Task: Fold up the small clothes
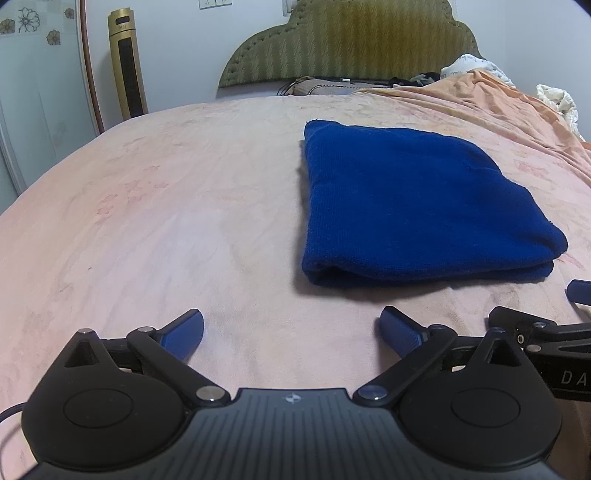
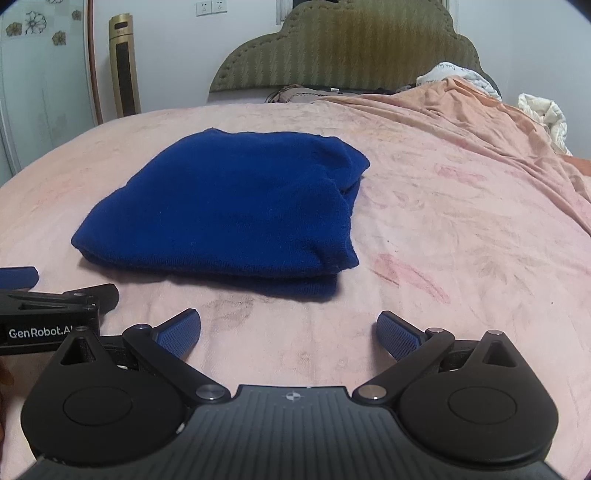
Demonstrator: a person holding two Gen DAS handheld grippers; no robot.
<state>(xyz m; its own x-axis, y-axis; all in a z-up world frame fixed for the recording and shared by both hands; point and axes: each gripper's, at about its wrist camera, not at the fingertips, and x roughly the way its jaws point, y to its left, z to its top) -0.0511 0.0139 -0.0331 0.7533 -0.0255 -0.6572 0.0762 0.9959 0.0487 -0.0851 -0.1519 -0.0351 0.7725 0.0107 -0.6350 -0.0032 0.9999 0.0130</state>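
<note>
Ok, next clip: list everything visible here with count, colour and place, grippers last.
folded garment: one, deep blue, lying flat on the bed ahead of both grippers
bedspread: one, pale pink, covering the bed
blanket: one, peach, bunched along the far right of the bed
white bedding: crumpled, far right by the wall
headboard: one, olive green, padded, at the far end
tower fan or heater: one, gold, standing far left
wall sockets: two, white, upper wall
left gripper: open, blue pads, empty, near the bed surface
right gripper: open, blue pads, empty, beside the left one
</note>
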